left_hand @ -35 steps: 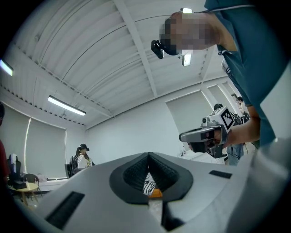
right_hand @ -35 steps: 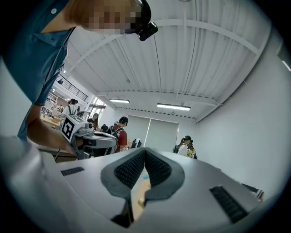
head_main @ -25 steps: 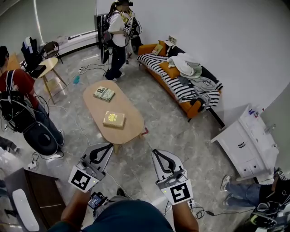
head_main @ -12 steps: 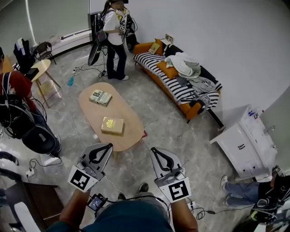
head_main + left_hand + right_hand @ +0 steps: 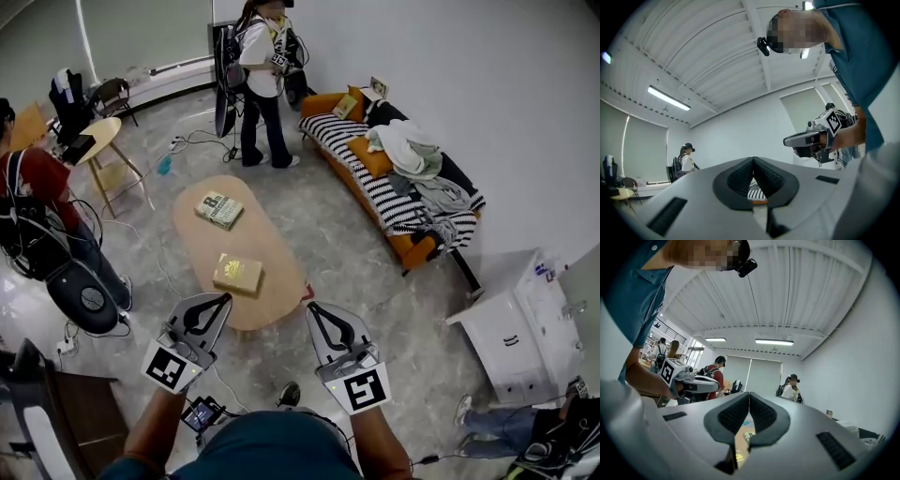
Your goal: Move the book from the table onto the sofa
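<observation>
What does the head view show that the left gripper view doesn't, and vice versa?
Only the head view: the oval table with two books on it, the near book and the far book, and a white cabinet. Only the left gripper view: the ribbed ceiling and a strip light. Both: the left gripper and right gripper, shut and empty, a standing person in a white top, and the striped sofa, just a sliver between the jaws in the gripper view.

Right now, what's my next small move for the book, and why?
Probably step closer to the table: the left gripper and right gripper are both shut and empty, and the yellow book lies ahead of their tips.
</observation>
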Tool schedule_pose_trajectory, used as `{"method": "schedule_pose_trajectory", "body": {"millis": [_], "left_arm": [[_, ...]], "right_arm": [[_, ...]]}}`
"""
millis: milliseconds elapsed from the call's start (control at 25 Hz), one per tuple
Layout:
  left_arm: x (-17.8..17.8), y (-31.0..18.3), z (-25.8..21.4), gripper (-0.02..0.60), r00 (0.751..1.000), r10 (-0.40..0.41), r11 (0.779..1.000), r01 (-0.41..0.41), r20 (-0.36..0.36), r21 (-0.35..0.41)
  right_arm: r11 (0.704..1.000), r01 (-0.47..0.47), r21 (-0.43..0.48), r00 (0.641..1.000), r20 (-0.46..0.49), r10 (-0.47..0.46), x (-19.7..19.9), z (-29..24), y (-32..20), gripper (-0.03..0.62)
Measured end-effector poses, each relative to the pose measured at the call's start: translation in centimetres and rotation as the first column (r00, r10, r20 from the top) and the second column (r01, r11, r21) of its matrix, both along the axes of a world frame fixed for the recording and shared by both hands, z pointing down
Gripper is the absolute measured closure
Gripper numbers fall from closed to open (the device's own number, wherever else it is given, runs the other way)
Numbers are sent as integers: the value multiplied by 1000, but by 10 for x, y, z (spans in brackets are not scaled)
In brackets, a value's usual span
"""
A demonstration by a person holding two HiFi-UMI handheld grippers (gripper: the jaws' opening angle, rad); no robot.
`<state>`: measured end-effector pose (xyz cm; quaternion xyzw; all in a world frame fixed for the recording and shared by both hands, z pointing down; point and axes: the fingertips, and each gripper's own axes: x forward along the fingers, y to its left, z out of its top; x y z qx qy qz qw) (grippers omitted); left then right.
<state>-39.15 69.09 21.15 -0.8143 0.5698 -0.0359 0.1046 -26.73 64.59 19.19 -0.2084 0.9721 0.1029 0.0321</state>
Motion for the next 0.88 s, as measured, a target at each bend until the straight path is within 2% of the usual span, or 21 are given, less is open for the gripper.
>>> {"method": "schedule_pose_trajectory", "body": {"millis": [240, 560, 680, 880], "left_arm": [[-1, -37, 12, 577, 999, -49, 999, 49, 7, -16], [-26, -77, 11, 577, 997, -72, 997, 71, -6, -38], [-46, -92, 16, 577, 998, -57, 997, 56, -15, -46], [-102, -113, 20, 577, 999, -33, 999, 32, -41, -43]], "right_arm": [[998, 57, 1, 998, -7, -57, -9, 13, -45, 580], [996, 81, -35, 997, -10, -82, -40, 17, -85, 580], [997, 64, -39, 998, -18, -65, -60, 19, -99, 580], [998, 25, -53, 999, -37, -27, -108, 26, -118, 580]]}}
